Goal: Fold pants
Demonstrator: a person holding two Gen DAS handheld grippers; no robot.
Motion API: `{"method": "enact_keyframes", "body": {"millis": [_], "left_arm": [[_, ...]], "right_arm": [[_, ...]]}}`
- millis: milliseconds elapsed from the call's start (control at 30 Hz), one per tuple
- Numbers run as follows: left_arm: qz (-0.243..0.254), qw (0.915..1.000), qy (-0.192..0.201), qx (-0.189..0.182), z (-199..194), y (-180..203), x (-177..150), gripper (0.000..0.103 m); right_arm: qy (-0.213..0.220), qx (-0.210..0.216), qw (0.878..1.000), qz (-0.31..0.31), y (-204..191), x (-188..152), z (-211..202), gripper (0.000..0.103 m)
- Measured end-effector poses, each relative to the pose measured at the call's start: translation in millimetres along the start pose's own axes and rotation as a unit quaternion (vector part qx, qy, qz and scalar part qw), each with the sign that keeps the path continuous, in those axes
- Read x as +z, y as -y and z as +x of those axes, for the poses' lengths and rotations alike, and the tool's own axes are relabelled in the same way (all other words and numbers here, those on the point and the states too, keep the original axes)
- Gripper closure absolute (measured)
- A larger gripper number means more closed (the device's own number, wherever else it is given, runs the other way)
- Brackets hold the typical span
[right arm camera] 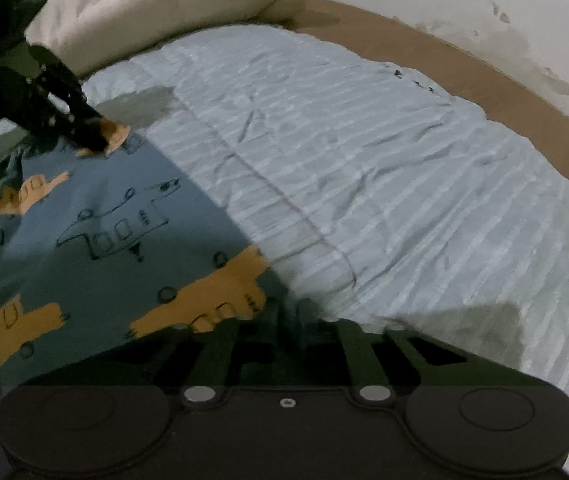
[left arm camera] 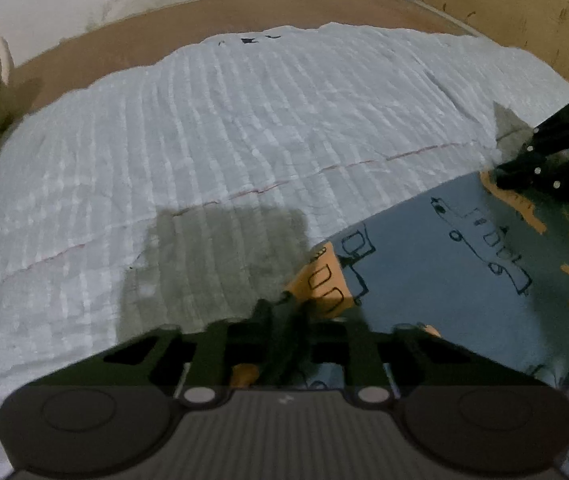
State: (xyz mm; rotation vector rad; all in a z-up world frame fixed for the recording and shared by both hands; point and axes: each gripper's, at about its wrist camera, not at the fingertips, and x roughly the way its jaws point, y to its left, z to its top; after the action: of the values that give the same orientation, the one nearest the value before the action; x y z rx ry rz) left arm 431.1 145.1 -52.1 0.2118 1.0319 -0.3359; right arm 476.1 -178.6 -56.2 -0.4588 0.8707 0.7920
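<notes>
The pants [left arm camera: 444,272] are blue with orange and outlined vehicle prints. They lie on the pale blue striped bedspread [left arm camera: 244,140]. In the left wrist view my left gripper [left arm camera: 288,312] is shut on a corner of the pants at the edge. My right gripper [left arm camera: 512,176] shows at the far right, pinching another corner. In the right wrist view the pants [right arm camera: 104,240] fill the lower left. My right gripper [right arm camera: 288,316] is shut on their edge. My left gripper [right arm camera: 100,140] shows at upper left, holding the far corner.
A cream pillow [right arm camera: 164,8] lies at the head of the bed. A brown bed frame [left arm camera: 164,36] runs along the white wall [right arm camera: 484,8]. A wooden board [left arm camera: 504,12] stands at the far right corner. The bedspread [right arm camera: 404,160] stretches wide beyond the pants.
</notes>
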Motion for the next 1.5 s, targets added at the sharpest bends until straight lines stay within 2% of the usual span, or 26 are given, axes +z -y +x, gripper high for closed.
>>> {"method": "enact_keyframes", "body": {"millis": [33, 233, 333, 467, 533, 667, 767, 900, 1133, 1500], "left_arm": [[0.000, 1.0000, -0.002, 0.007, -0.5, 2.6, -0.1, 0.097], [0.013, 0.9981, 0.017, 0.057, -11.2, 15.0, 3.9, 0.101], [0.004, 0.9958, 0.043, 0.080, -19.9, 11.8, 5.7, 0.102], [-0.031, 0.9907, 0.085, 0.102, -26.2, -4.2, 8.9, 0.102], [-0.040, 0.9887, 0.096, 0.108, -22.7, -8.5, 10.2, 0.101], [-0.058, 0.9880, 0.091, 0.111, -8.0, -10.4, 9.6, 0.101], [-0.061, 0.9868, 0.104, 0.108, -12.5, -9.7, 4.6, 0.101], [-0.069, 0.9835, 0.136, 0.098, -34.2, -7.8, 0.6, 0.101], [-0.065, 0.9751, 0.192, 0.091, -87.5, 10.7, -16.4, 0.101], [-0.027, 0.9677, 0.238, 0.080, -151.9, 51.8, -68.0, 0.101]], "right_arm": [[0.000, -0.007, 1.000, -0.003, -2.8, 0.3, -1.3, 0.101], [0.035, -0.070, 0.997, 0.010, -6.6, 12.6, -12.9, 0.103], [0.060, -0.098, 0.993, -0.002, -9.1, 23.3, -17.4, 0.103], [0.090, -0.114, 0.989, 0.005, -1.9, 37.7, -18.5, 0.103], [0.097, -0.122, 0.988, 0.009, 1.0, 42.2, -12.5, 0.103], [0.085, -0.137, 0.987, 0.010, 0.2, 42.9, 6.5, 0.103], [0.089, -0.135, 0.987, 0.021, -0.9, 41.1, 6.6, 0.103], [0.115, -0.132, 0.984, 0.033, -4.4, 38.9, -19.6, 0.103], [0.184, -0.136, 0.973, 0.042, -31.5, 22.1, -93.3, 0.103], [0.242, -0.134, 0.960, 0.047, -102.2, -39.4, -189.6, 0.103]]}}
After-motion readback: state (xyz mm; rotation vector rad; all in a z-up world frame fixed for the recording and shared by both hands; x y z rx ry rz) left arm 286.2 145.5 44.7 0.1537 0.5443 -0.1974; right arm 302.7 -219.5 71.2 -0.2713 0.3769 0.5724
